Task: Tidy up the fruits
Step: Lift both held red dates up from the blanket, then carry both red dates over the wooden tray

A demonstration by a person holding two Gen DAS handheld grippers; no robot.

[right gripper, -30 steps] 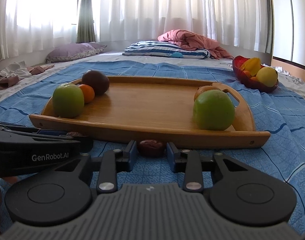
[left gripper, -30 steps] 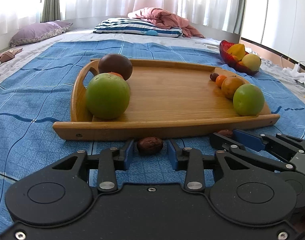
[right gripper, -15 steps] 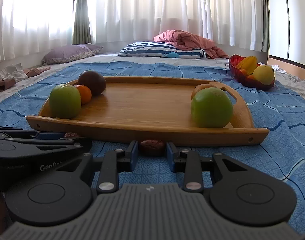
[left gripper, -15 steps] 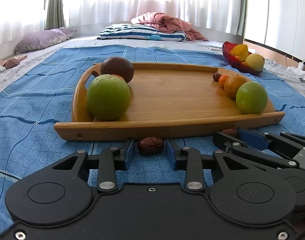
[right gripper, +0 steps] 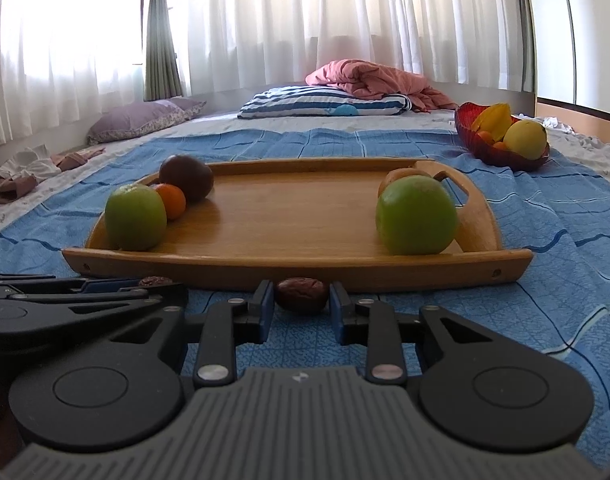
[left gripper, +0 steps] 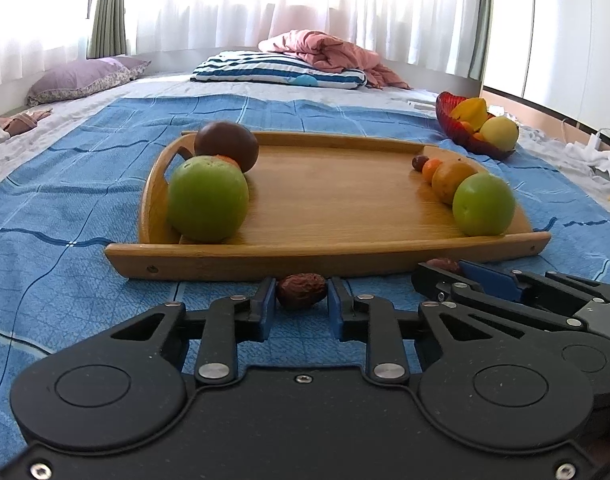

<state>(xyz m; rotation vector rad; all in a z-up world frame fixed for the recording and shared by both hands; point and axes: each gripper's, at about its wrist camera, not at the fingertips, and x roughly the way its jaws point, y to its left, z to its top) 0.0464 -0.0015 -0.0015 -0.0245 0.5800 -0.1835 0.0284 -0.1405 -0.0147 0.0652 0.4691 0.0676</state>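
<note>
A wooden tray (left gripper: 329, 200) lies on the blue blanket, also in the right wrist view (right gripper: 297, 216). On its left side are a green apple (left gripper: 207, 198), a small orange and a dark brown fruit (left gripper: 227, 150). On its right side are a green apple (left gripper: 483, 204), an orange fruit (left gripper: 451, 180), a small orange and a red date. My left gripper (left gripper: 301, 298) is shut on a red date (left gripper: 301, 296) in front of the tray. My right gripper (right gripper: 301, 296) is shut on another red date (right gripper: 301, 294).
A red bowl (left gripper: 457, 128) with yellow and orange fruit stands at the back right, also in the right wrist view (right gripper: 501, 148). Pillows and a pink blanket (left gripper: 329, 54) lie at the back. The right gripper shows at the lower right of the left wrist view (left gripper: 441, 276).
Both grippers have lifted a little with their dates. The tray sits slightly lower and farther off in both views.
</note>
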